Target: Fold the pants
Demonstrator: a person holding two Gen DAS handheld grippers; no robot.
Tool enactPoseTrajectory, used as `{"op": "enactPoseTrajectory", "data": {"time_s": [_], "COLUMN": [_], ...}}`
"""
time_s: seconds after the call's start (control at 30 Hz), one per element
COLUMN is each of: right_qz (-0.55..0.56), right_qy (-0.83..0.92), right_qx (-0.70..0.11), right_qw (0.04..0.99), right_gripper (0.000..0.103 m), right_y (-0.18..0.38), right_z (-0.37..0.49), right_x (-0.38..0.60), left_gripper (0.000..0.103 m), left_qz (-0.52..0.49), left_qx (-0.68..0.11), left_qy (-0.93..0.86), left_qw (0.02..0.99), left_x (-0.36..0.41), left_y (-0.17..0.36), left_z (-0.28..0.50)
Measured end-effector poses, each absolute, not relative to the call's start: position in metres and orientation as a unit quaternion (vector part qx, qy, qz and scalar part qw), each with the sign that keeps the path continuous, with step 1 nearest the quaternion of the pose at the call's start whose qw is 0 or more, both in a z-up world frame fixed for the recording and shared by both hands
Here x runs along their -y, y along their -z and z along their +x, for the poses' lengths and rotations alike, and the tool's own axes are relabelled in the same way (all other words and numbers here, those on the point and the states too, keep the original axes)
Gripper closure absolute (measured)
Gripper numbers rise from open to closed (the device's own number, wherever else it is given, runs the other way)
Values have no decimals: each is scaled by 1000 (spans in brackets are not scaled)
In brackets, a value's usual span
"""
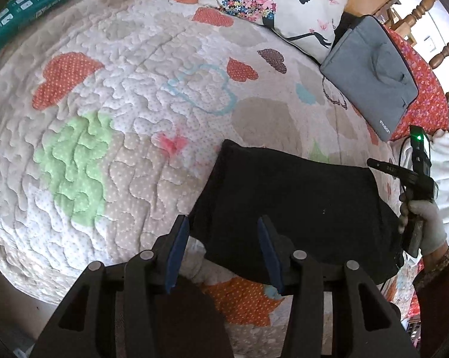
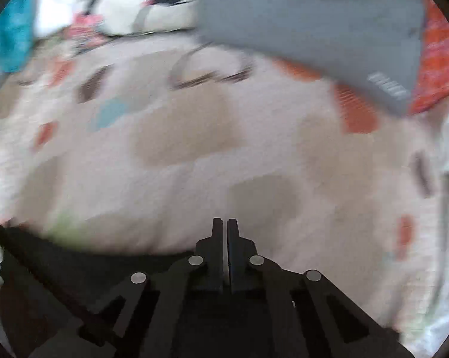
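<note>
The black pants (image 1: 299, 197) lie folded into a flat rectangle on the patterned quilt (image 1: 135, 104). My left gripper (image 1: 224, 235) is open above the fold's near left corner, its blue pads (image 1: 178, 244) apart with the cloth's edge showing between them, unpressed. My right gripper (image 1: 373, 164), held in a gloved hand, hovers by the far right corner of the pants. In the blurred right wrist view the right gripper (image 2: 224, 226) is shut with nothing between its fingers, over bare quilt; a dark strip of the pants (image 2: 60, 256) shows at the lower left.
A grey padded bag (image 1: 370, 71) lies at the far right of the bed, beside a printed pillow (image 1: 284, 3). A teal package (image 1: 24, 6) sits at the far left. Wooden spindles (image 1: 442, 47) stand beyond the red floral cloth (image 1: 424, 89).
</note>
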State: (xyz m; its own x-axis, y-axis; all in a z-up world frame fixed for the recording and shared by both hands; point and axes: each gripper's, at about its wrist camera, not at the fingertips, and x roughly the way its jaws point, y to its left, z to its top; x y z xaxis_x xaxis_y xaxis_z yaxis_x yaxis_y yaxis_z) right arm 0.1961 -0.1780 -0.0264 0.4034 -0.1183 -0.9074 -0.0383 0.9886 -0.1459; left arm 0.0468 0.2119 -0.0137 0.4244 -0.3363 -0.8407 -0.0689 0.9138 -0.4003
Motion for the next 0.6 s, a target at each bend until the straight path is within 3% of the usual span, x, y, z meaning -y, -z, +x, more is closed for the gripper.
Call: {"op": "enactPoseTrajectory", "data": {"time_s": [0.1,0.17,0.27,0.4,0.6], "right_qz": [-42,-14,7,50,33], "right_qy": [43,-14,-131,-280,-286], "right_qx": [-524,-516,-533,-593,-659], "right_qw": [850,856,836,753,695], "right_gripper": [97,81,66,59,53], "right_y": [8,-10,-20,-9,34], "right_z": [184,168,154,140,155], "right_x": [175,154,104,22,-74], "left_gripper": [53,52,52,52,51], "left_qz": [-195,-203,-215,-220,-243], "left_qx": [-534,-538,-540,-534,-535], "left_qy": [83,84,82,88,100], "left_qw": [819,814,810,812,803], "left_x": [-211,-211,-212,-216,-228], "left_y": [19,24,31,31,39], "left_z": [48,49,50,44,39]}}
